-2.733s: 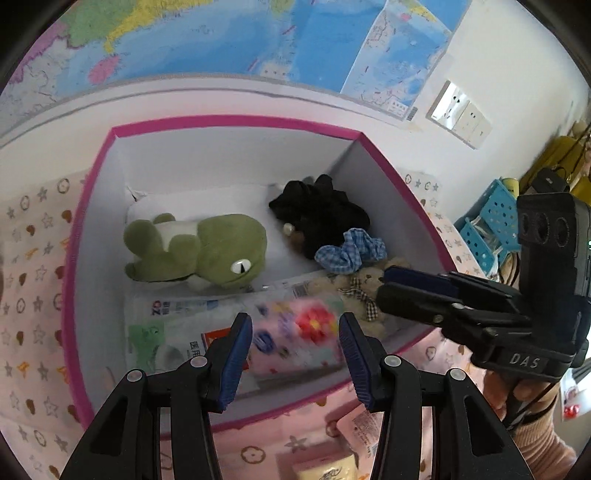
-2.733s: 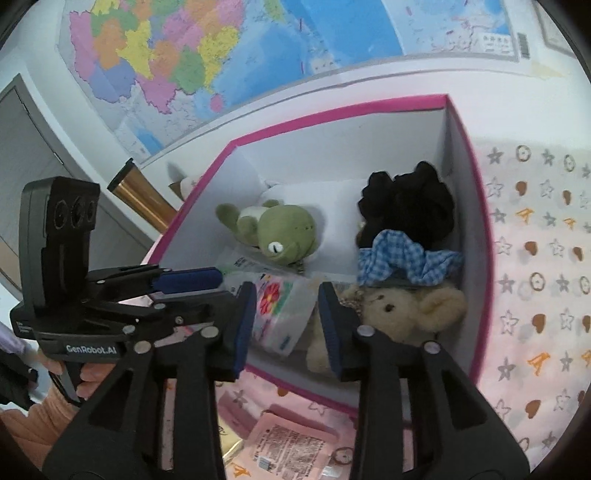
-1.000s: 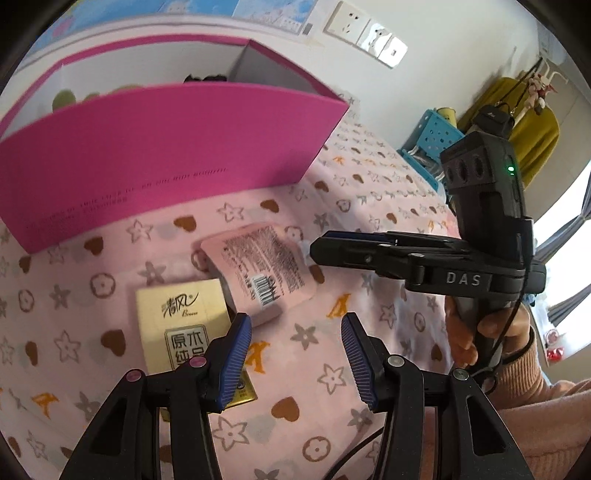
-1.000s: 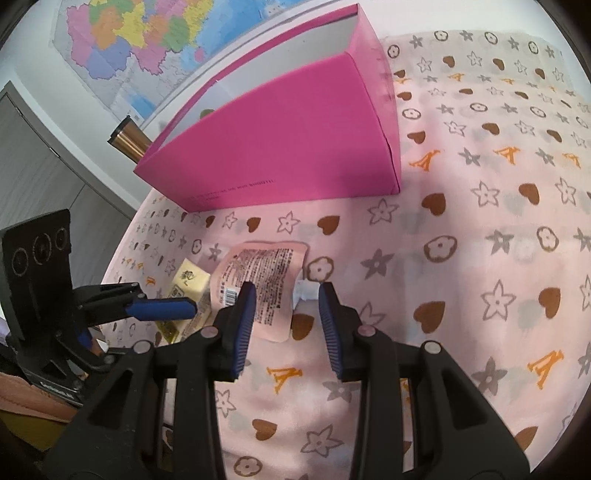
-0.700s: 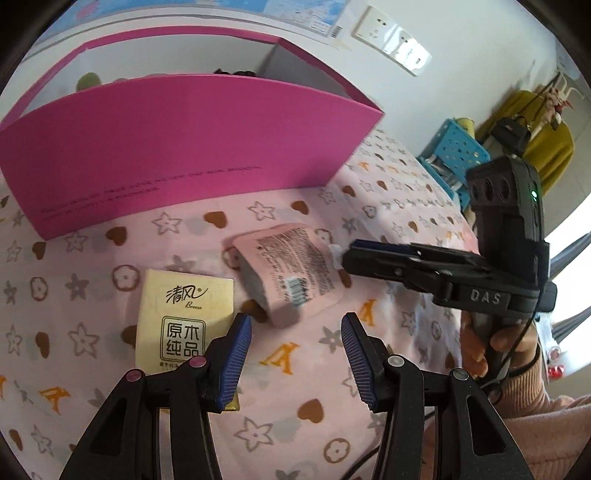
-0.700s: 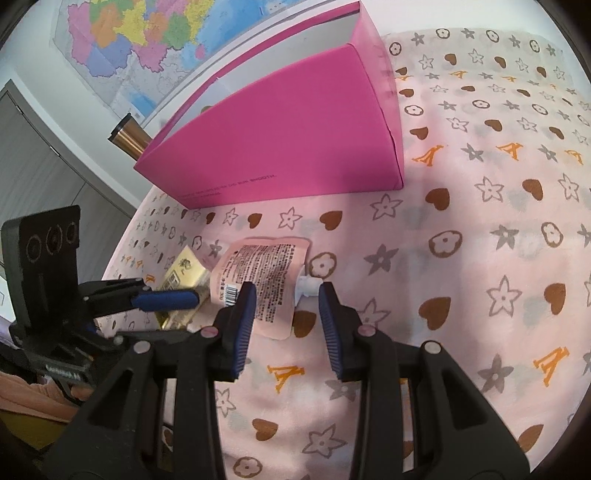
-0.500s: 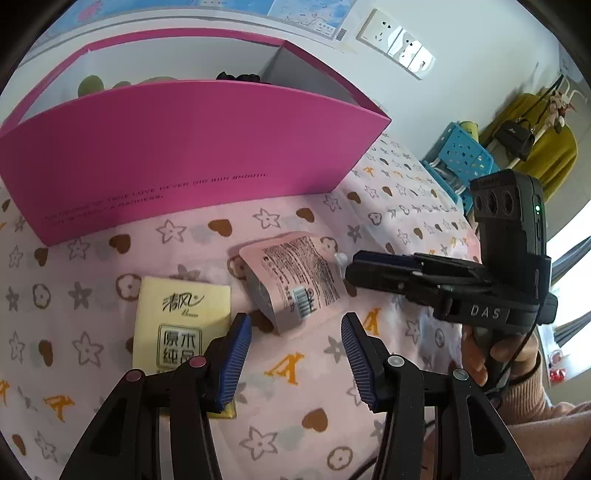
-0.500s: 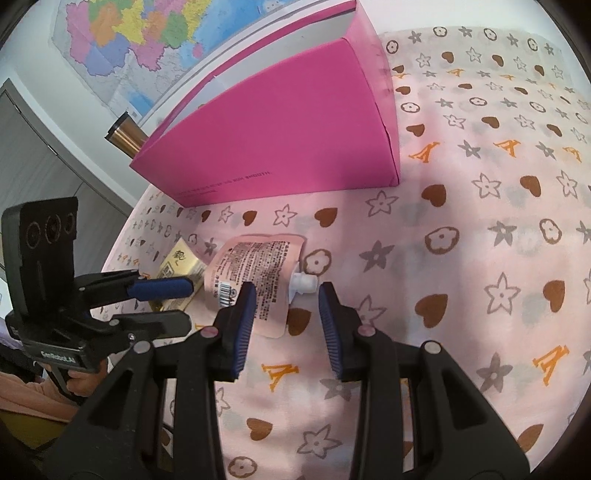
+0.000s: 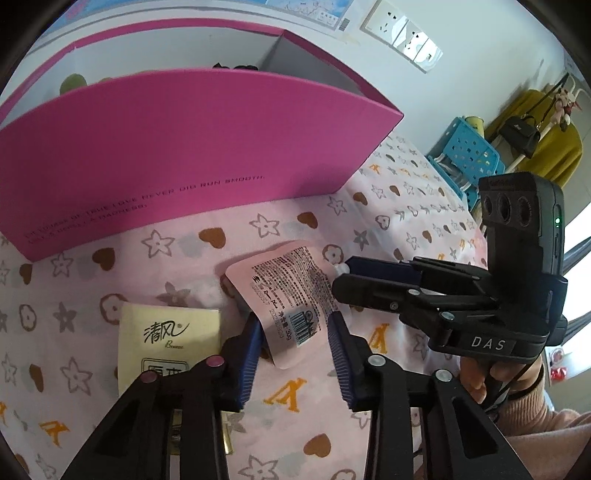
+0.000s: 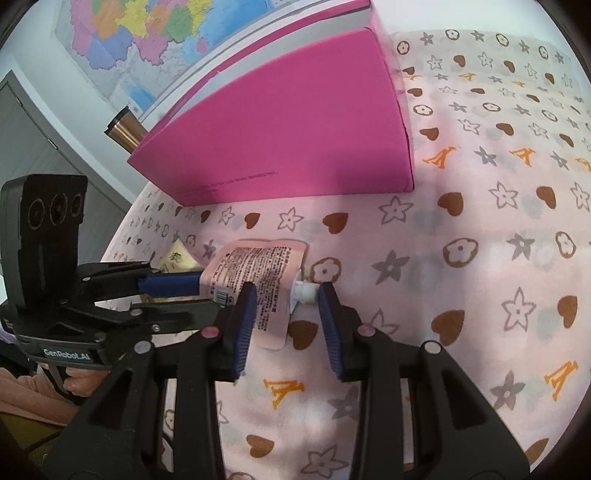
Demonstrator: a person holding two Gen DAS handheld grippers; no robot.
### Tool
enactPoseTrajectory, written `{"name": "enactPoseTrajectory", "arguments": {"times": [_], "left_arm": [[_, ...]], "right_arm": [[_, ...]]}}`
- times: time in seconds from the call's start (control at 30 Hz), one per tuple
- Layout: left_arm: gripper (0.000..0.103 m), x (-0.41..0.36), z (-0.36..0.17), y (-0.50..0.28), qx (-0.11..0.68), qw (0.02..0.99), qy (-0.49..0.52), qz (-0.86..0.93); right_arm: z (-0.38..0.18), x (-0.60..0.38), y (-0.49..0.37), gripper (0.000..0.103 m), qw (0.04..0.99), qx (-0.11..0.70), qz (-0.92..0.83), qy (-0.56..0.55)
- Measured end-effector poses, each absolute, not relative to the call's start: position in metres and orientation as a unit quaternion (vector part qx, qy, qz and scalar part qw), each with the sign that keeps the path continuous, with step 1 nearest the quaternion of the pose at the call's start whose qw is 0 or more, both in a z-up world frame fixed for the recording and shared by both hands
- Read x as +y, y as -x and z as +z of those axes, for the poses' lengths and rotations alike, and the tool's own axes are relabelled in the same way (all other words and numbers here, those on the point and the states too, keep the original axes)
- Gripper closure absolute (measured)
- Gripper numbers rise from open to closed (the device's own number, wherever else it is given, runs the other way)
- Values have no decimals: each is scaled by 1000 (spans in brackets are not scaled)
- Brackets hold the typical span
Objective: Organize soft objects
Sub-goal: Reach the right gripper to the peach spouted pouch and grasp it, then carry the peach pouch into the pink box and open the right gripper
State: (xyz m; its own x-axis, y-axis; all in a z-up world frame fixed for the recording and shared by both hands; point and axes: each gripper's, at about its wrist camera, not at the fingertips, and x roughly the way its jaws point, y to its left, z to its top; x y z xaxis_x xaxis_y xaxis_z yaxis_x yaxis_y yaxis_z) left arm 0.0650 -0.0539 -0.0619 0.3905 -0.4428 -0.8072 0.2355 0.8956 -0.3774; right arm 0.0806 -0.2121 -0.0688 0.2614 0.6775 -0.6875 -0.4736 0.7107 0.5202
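Left wrist view: the left gripper point(image 9: 295, 334) is low over the patterned pink cloth point(image 9: 177, 258) with its jaws spread apart, one blue pad on each side of the near end of the pink spout pouch point(image 9: 284, 295); the pads appear close beside the pouch edges, and contact cannot be confirmed. The pouch lies flat, printed side up, with black text and a barcode near its near end. To its left lies a pale yellow tissue pack point(image 9: 168, 336), partly covered by the left finger. The right gripper point(image 9: 341, 278) enters from the right, with its fingertips at the pouch's right edge. Only this view shows the wall sockets point(image 9: 402, 33), a blue perforated basket point(image 9: 469, 155) and green and black items just visible over the rim of the magenta box point(image 9: 177, 155) at the far side. Right wrist view: the right gripper point(image 10: 284, 295) is likewise released, its pads flanking the pouch's point(image 10: 258, 273) right portion; the white spout cap point(image 10: 304, 290) sits just beside the right pad. The left gripper point(image 10: 170, 291) reaches in from the left with one blue finger over the pouch's left end and the other beneath it in the picture, jaws apart. Only this view shows the wall map point(image 10: 147, 40) and a copper-coloured tube point(image 10: 125, 131) to the left of the box point(image 10: 295, 133), whose interior is hidden here. The tissue pack point(image 10: 177, 260) is mostly concealed behind the left gripper.
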Motion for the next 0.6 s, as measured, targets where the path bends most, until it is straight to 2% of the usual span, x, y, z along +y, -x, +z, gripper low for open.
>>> {"name": "enactPoseTrajectory", "arguments": {"times": [0.6], "left_arm": [[69, -49, -33, -57, 477, 843, 108, -222]], "right_arm": [[-49, -218, -74, 66, 804, 451, 377, -90]]}}
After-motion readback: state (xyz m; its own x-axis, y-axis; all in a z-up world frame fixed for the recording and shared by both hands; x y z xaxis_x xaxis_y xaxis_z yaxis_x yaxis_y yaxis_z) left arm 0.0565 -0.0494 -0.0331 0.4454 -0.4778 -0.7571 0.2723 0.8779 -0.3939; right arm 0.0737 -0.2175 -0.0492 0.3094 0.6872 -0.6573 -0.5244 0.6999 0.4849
